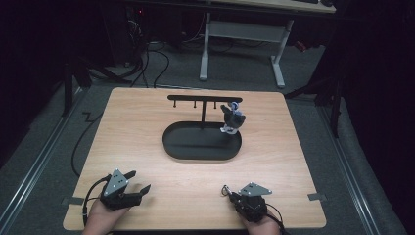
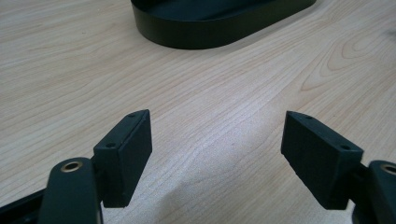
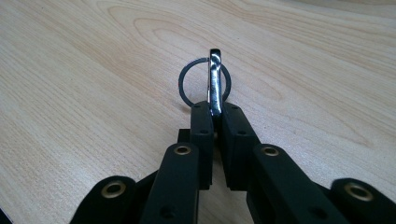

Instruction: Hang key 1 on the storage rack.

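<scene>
Right gripper [image 3: 214, 109] fingers [image 3: 201, 140] clamped on a metal clip [image 3: 215, 79] with dark ring [image 3: 187, 84]; left gripper [image 2: 217, 154] fingers [image 2: 126, 154] spread wide, empty, above tabletop [image 2: 70, 70].

Overhead; two low, table [image 1: 147, 122]-level close-ups

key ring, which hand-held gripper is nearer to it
Right. The right hand-held gripper is shut on the key ring at the table's near edge. The left hand-held gripper is open, well off to its left.
</scene>
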A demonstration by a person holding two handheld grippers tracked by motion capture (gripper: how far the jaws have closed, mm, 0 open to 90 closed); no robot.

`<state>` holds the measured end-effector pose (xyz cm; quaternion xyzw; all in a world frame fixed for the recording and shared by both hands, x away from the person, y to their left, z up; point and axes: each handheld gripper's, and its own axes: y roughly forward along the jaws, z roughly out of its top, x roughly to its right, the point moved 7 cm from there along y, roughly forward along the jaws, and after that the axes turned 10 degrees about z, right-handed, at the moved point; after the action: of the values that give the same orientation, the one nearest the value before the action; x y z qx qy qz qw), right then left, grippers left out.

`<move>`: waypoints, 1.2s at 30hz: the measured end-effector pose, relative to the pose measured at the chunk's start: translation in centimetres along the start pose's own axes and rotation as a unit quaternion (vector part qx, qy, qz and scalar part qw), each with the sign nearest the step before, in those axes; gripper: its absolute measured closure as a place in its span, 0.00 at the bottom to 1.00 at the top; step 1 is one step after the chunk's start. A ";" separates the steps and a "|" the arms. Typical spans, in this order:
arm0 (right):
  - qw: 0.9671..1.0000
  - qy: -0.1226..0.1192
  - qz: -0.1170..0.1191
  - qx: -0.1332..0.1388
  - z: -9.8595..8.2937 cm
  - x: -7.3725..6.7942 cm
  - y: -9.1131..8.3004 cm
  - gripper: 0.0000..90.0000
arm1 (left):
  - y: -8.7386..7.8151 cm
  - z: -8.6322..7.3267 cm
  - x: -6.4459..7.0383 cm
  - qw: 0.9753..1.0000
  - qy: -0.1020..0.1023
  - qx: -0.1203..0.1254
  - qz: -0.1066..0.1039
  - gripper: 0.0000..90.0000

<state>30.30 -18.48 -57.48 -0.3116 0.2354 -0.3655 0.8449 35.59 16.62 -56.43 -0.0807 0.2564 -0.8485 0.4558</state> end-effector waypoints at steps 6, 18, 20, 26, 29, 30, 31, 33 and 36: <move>1.000 -0.001 0.008 -0.005 0.0 0.1 -0.1 0.95 | 0.0 0.0 0.0 1.000 0.001 0.000 -0.001 0.28; 1.000 -0.008 0.010 -0.014 0.1 0.4 -0.6 0.95 | 0.0 0.1 0.1 1.000 -0.002 0.002 -0.001 0.28; 1.000 -0.015 0.010 -0.023 0.0 0.6 -0.7 0.95 | 0.0 0.1 0.1 1.000 -0.001 0.002 -0.001 0.28; 0.997 -0.030 0.017 -0.072 0.2 1.4 -1.6 0.95 | -0.1 0.1 0.2 1.000 0.000 0.003 -0.003 0.28; 0.992 -0.049 0.021 -0.112 0.9 1.7 -2.3 0.95 | -0.1 0.1 0.2 1.000 0.002 0.002 -0.005 0.28; 0.990 -0.056 0.022 -0.126 1.2 1.8 -2.5 0.95 | -0.1 0.1 0.3 1.000 0.003 0.003 -0.006 0.28; 0.988 -0.059 0.022 -0.140 1.4 1.9 -2.7 0.95 | -0.1 0.1 0.3 1.000 0.003 0.003 -0.006 0.28; 0.983 -0.064 0.029 -0.169 1.9 2.0 -3.1 0.95 | -0.1 0.1 0.4 1.000 0.003 0.004 -0.008 0.28; 0.977 -0.068 0.033 -0.198 2.3 2.0 -3.4 0.95 | -0.2 0.2 0.4 1.000 0.004 0.006 -0.009 0.28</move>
<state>31.38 -21.04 -53.90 -0.4890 0.2551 -0.2616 0.7921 35.30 16.30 -56.20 -0.0773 0.2524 -0.8543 0.4478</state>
